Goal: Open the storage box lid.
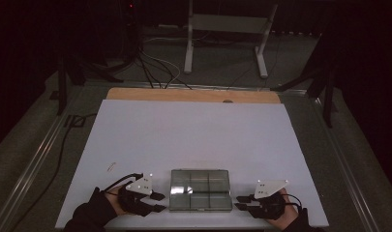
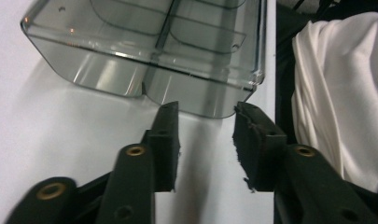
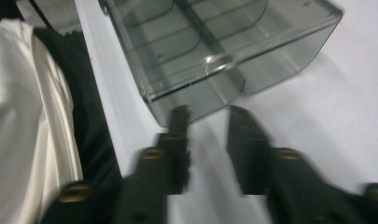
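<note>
While I hold both tongs low at the near edge of the white table [image 1: 193, 130], a clear compartment box [image 1: 201, 189] lies flat between them, close to that near edge and about midway across; its lid is shut and its dividers show through the smoky plastic. My left gripper [image 1: 158, 202] rests just to the left of the box, jaws pointing at its left side; they stand apart with bare table between them, their tips just short of the box's near corner [image 2: 210, 105], clamped on nothing. My right gripper [image 1: 241, 203] sits just to the right of the box, jaws pointing at its right side; they too stand apart, tips near the box wall [image 3: 196, 95] without gripping it, though that view is blurred. My left hand [image 1: 117, 202] and right hand [image 1: 280, 210] wrap the gripper bodies, dark sleeves coming in from below; a white cloth [image 2: 338, 88] shows beyond the table edge; a small mark [image 1: 111, 166] lies on the table, too small to identify.
</note>
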A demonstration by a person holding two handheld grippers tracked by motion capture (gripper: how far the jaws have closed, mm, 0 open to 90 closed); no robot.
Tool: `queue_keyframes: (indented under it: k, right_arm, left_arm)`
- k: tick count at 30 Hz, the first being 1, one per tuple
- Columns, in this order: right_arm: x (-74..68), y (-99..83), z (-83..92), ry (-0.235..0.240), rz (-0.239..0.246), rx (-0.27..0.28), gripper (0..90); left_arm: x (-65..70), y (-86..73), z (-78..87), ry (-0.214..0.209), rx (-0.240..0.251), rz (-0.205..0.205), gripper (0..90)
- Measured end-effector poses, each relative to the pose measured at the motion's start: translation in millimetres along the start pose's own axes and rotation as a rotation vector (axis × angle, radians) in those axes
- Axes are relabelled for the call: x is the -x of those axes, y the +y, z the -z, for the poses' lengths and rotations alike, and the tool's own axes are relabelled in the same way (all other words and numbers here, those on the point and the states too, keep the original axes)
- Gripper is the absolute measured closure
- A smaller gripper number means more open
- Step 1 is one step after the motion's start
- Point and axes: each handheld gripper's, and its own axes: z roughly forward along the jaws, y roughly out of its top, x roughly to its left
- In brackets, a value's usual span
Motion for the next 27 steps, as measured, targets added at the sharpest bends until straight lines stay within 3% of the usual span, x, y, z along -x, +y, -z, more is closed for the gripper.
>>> queue_keyframes:
  k: [2, 6, 9, 13, 20, 27]
  right_arm:
    - [0.8, -0.4, -1.2, 0.026, -0.003, -0.018, 90.0]
    - [3.0, -0.4, -4.7, 0.066, -0.027, -0.051, 90.0]
    - [4.4, 0.1, -5.6, 0.095, -0.049, -0.055, 90.0]
    - [6.2, 1.3, -5.5, 0.12, -0.069, -0.057, 90.0]
    - [5.0, 2.7, -3.6, 0.121, -0.071, -0.033, 90.0]
    - [3.7, 3.2, -4.8, 0.129, -0.072, -0.027, 90.0]
  left_arm:
    - [-1.6, -0.9, -1.3, 0.0, -0.008, -0.005, 73.7]
    - [-4.4, 0.5, -2.3, -0.013, -0.013, 0.044, 89.5]
    - [-5.8, 0.2, -3.3, -0.023, -0.022, 0.072, 90.0]
    - [-2.4, 0.9, -5.4, -0.029, -0.031, 0.043, 90.0]
    - [-3.1, 2.0, -5.8, -0.029, -0.016, 0.054, 90.0]
    - [-2.7, 2.2, -3.2, -0.035, 0.004, 0.037, 90.0]
